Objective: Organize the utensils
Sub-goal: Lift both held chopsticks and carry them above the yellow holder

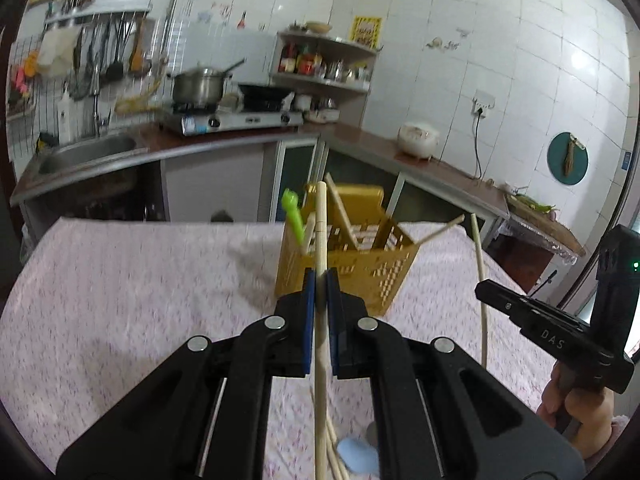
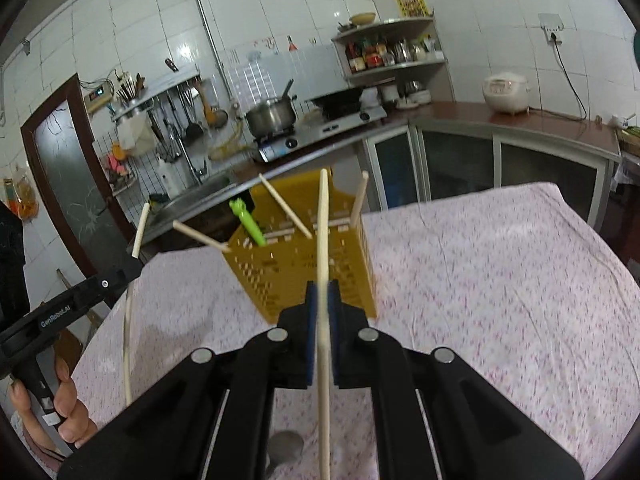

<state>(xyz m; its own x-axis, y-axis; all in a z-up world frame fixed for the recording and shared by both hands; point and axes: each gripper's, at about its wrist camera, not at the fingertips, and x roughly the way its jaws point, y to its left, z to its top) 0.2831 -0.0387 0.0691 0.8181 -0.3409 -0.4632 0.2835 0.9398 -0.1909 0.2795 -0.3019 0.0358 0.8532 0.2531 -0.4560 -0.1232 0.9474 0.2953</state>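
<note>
Wooden chopstick (image 1: 320,236) upright, tip toward basket (image 1: 360,268)

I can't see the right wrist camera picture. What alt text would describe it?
A black two-finger right gripper pinches a pale wooden chopstick upright in front of a yellow slotted utensil basket that already holds several chopsticks and a green utensil. The basket stands on a pink flowered tablecloth in a tiled kitchen; at left, the left gripper holds another chopstick.

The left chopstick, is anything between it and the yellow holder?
Nothing visible blocks it. The left gripper holds the chopstick in front of the holder, whose top is open; chopsticks and a green utensil already stand inside.
</note>
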